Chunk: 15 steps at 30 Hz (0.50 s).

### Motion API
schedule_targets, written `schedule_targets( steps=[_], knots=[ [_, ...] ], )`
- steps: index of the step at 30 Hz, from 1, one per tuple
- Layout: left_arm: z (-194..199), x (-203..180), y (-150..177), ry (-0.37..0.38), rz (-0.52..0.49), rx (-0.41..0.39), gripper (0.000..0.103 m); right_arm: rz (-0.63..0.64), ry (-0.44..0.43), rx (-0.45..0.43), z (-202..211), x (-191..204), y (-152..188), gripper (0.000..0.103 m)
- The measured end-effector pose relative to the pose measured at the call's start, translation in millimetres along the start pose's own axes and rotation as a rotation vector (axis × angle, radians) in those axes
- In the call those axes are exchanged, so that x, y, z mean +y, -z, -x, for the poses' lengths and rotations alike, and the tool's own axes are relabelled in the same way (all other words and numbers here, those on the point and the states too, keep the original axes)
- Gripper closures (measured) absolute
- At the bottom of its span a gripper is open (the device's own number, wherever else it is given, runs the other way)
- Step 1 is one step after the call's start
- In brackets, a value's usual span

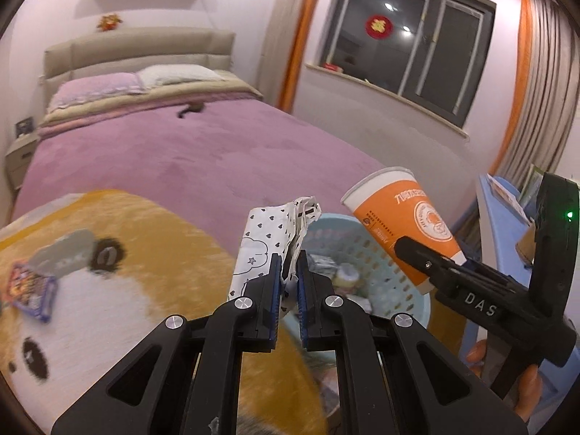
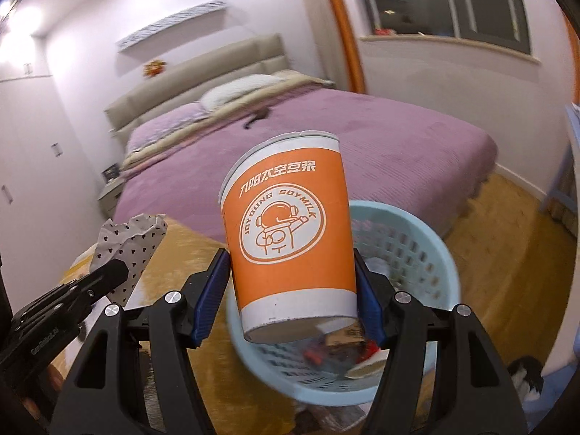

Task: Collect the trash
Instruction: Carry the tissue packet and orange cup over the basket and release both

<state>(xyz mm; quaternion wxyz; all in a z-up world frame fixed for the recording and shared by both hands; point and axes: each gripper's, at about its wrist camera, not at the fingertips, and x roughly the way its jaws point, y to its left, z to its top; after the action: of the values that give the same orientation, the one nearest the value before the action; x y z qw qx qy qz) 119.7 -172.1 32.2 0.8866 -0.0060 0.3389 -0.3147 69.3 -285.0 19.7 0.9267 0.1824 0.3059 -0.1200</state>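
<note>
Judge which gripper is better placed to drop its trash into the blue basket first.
Right, probably. The right gripper holds the orange cup directly in front of the blue basket. The left gripper, clamping the crumpled paper, sits nearer the basket's edge beside the yellow blanket.

The left gripper (image 1: 289, 272) points forward and a bit down. Its two blue pads (image 1: 275, 282) are squeezed tight on a crumpled paper wrapper (image 1: 268, 239). The right gripper (image 2: 291, 275) is just beside it, tipped down too. Its jaws stand wide and hold an orange cup (image 2: 290, 239) by its sides.
</note>
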Motion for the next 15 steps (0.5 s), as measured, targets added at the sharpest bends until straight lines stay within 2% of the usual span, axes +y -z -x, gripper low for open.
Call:
schedule_targets(
  steps=[6,7,9,10,11,15],
  knots=[
    [-36.5,-19.1,-1.4,0.038,-0.034,0.036,0.096,-0.046,0.064,0.043,-21.6,-25.2,2.2,0.041],
    [-41.2,-19.5,-2.2,0.040,-0.035,0.040,0.093,-0.051,0.070,0.049,-24.7,-27.8,2.9,0.040],
    [-52.0,-22.4,-1.6,0.044,-0.034,0.054,0.081,-0.068,0.088,0.072,-32.5,-32.8,5.4,0.039],
    [-54.4,-23.1,-1.7,0.046,-0.031,0.057,0.068,-0.077,0.093,0.094,-38.4,-36.1,6.8,0.038],
    [-55.9,-23.0,-0.6,0.049,-0.029,0.057,0.062,-0.085,0.093,0.112,-42.5,-39.3,8.6,0.038],
    [-56.7,-11.6,9.1,0.042,-0.017,0.077,0.046,-0.109,0.096,0.138,-47.0,-46.5,14.4,0.037]
  ],
)
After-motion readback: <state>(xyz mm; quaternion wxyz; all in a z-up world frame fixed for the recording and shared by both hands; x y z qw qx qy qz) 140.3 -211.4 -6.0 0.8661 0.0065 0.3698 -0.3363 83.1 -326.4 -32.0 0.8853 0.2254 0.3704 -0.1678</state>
